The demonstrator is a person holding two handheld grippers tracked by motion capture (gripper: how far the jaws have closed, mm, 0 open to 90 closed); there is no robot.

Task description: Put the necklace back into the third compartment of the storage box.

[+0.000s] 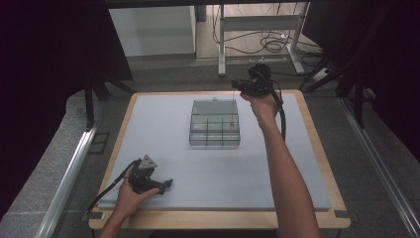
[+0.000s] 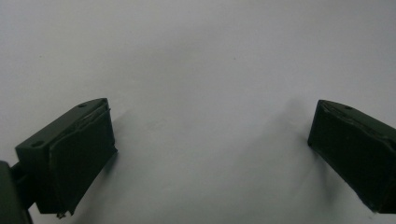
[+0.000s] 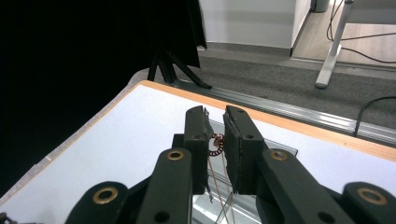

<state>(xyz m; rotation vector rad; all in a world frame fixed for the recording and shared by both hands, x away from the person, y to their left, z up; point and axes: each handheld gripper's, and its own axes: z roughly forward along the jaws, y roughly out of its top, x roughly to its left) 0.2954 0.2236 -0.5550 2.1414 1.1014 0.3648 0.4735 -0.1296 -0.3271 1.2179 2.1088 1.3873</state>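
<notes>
A clear plastic compartment box (image 1: 214,124) sits on the pale mat, its lid standing open at the back. Above its far right corner my right gripper (image 1: 241,85) is held high, shut on a thin copper-coloured chain (image 1: 232,106) that hangs down into the box's right side, with a small pendant at its lower end. In the right gripper view the jaws of my right gripper (image 3: 215,114) pinch a small coiled ring of the chain (image 3: 216,143), and strands trail down toward the box (image 3: 285,148). My left gripper (image 1: 166,184) rests open on the mat at the front left, and in its own view my left gripper (image 2: 210,135) has nothing between the jaws.
The pale mat (image 1: 163,129) covers a wooden table (image 1: 313,129). Black curtains stand at the left and right. Beyond the far edge are a metal rail (image 3: 303,112), desk legs and floor cables (image 1: 267,42).
</notes>
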